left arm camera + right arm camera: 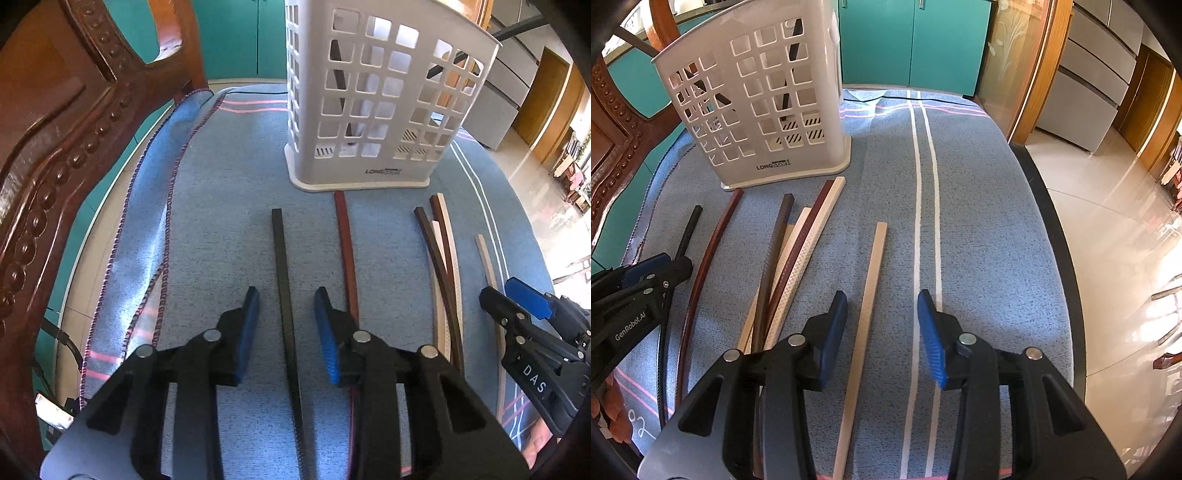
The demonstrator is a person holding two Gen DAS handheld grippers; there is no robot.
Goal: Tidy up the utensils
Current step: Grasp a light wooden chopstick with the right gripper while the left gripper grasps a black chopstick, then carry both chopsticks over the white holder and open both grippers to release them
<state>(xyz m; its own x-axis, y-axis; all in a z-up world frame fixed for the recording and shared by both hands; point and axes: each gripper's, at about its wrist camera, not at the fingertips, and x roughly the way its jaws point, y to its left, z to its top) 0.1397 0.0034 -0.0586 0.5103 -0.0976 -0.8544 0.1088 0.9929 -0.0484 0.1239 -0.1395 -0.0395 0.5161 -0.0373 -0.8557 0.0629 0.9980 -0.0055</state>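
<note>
Several chopsticks lie on a blue cloth in front of a white perforated utensil holder (373, 96) (761, 96), which holds a dark chopstick. My left gripper (286, 299) is open, its fingers either side of a black chopstick (282, 266). A red-brown chopstick (347, 254) lies just right of it. My right gripper (882, 301) is open over a pale beige chopstick (868, 291), which lies between its fingers. A bundle of brown, red-brown and cream chopsticks (790, 258) (443, 258) lies between the two grippers. The right gripper also shows in the left wrist view (517, 299), and the left gripper in the right wrist view (670, 266).
A carved wooden chair back (55, 147) stands at the left. The blue cloth (979, 221) with white stripes covers the table, with a folded hem (155, 206) at left. The table edge (1056, 240) drops to a tiled floor on the right. Teal cabinets (912, 40) stand behind.
</note>
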